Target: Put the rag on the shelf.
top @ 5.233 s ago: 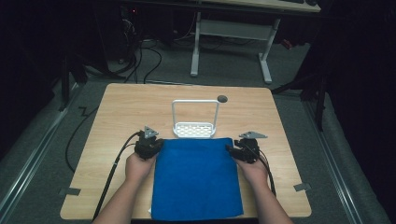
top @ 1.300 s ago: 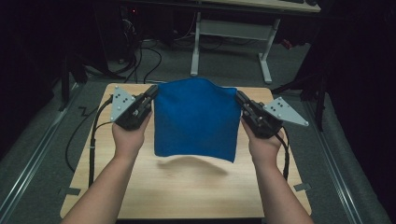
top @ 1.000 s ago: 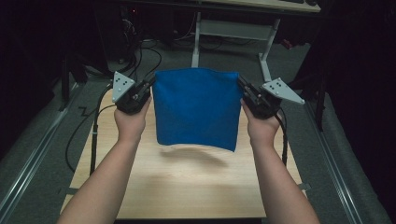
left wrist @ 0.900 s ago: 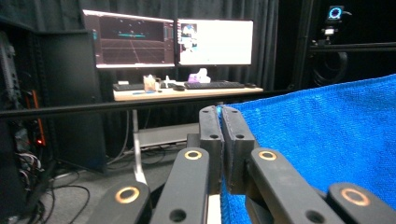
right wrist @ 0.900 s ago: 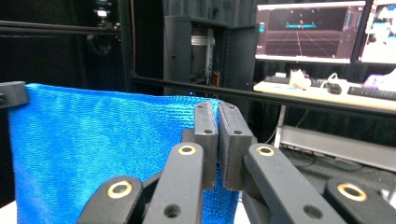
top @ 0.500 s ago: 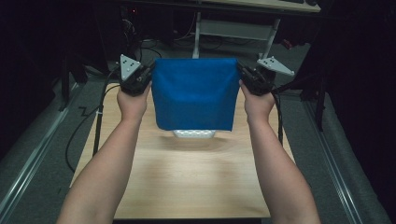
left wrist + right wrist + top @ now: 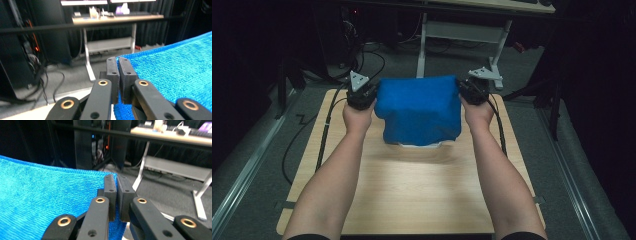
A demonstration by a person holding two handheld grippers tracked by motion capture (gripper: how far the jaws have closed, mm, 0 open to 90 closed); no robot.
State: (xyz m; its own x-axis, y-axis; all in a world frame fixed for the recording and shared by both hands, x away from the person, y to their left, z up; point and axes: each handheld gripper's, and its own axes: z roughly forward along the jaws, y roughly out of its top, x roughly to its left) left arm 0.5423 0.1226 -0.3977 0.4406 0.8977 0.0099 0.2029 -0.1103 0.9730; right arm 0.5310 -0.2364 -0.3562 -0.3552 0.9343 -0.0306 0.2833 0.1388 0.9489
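Blue ribbed-knit cloth (image 7: 419, 107) draped, boxy

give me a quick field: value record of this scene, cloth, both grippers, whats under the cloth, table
cloth: blue towel, held up off the table, stretched between the two grippers, front part hanging down
left gripper: jaws shut on the towel's corner
right gripper: jaws shut on the opposite corner
under cloth: a white object, just its edge peeking out below the towel's lower hem; cannot tell what it is
table: light wood top, bare in front of the towel
hands: person's forearms reach in from the near side, one on each gripper
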